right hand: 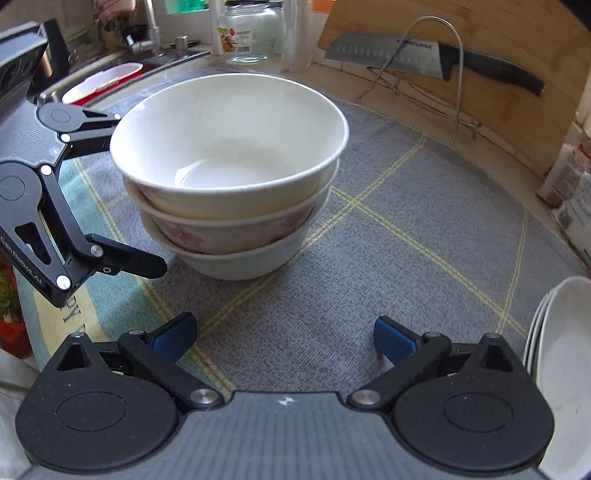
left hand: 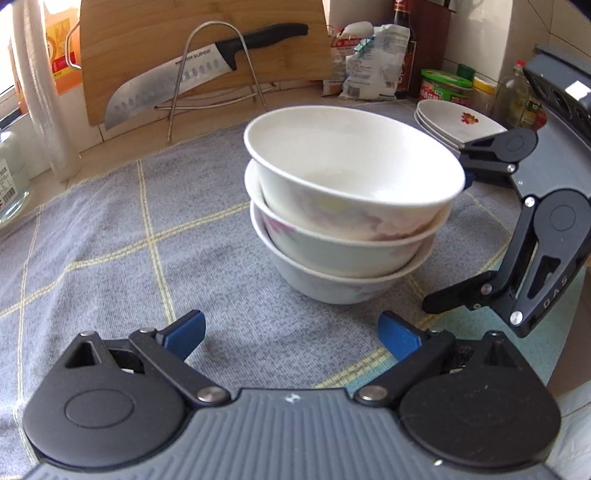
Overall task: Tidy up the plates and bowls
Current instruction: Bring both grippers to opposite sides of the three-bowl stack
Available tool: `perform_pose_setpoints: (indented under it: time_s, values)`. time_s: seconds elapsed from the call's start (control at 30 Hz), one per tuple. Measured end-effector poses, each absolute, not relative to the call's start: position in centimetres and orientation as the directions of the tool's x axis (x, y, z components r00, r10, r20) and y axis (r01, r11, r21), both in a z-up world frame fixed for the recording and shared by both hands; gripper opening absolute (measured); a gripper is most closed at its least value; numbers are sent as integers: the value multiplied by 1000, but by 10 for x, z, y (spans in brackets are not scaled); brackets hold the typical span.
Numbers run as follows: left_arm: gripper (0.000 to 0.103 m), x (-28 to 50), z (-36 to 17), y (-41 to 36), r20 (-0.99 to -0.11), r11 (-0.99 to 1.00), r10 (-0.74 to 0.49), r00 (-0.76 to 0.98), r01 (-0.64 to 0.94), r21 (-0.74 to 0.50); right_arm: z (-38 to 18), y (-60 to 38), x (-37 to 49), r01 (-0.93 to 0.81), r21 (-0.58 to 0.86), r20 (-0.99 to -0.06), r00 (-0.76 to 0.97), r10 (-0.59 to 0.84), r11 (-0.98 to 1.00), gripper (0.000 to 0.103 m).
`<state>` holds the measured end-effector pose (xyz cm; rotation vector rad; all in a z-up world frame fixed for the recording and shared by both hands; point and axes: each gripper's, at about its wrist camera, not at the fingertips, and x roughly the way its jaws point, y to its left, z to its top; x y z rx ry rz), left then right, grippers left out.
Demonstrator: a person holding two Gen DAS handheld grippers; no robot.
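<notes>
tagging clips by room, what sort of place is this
Most likely a home kitchen counter: a santoku knife in a wire rack against a wooden cutting board, stacked bowls on a cloth, and a sink faucet behind.

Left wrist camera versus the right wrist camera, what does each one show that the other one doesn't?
Only the left wrist view shows the flower pattern on the stacked plates, the packets and bottles behind them, and the green-lidded tub.

Only the right wrist view shows the sink with its red-rimmed basin, the faucet and the big glass jar.

Both show three nested bowls on the grey checked cloth, the knife on its wire rack against the cutting board, and each open claw: left, right.
</notes>
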<state>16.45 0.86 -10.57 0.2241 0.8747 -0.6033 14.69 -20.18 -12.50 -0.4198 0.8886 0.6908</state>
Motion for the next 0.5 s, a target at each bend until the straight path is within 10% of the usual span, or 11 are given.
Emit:
perform_pose_setpoints:
  time_s: [0.5]
  values:
    - [99,196,-111,11,-748,553,-569,342,832,-40,-124,-193,155,-696,-60,-831,432,350,715,103]
